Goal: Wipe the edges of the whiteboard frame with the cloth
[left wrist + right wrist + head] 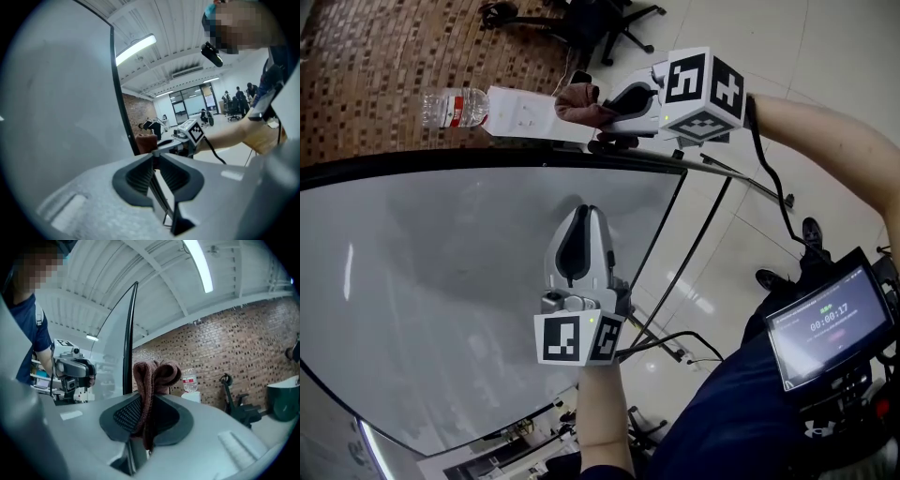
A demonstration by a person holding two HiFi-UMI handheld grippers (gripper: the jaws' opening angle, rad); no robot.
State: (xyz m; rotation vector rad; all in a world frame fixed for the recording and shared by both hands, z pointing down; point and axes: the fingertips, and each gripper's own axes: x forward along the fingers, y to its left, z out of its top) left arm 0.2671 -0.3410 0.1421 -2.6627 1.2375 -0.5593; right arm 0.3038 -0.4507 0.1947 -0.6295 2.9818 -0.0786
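The whiteboard's black frame edge (487,161) runs across the head view, and its corner lies just below my right gripper (605,111). That gripper is shut on a folded brown cloth (578,101), which bulges out past the fingertips. In the right gripper view the cloth (154,376) stands clamped between the jaws of the right gripper (149,392), close beside the dark frame edge (129,333); I cannot tell whether they touch. My left gripper (584,214) hovers over the white board face, jaws together and empty. From the left gripper (154,157) I see the frame edge (119,93) and the cloth (146,142).
A water bottle (455,107) lies by a white box (530,114) beyond the board. An office chair (600,23) stands on the patterned floor. The board's stand legs (712,225) reach right. A timer screen (827,323) hangs at my waist.
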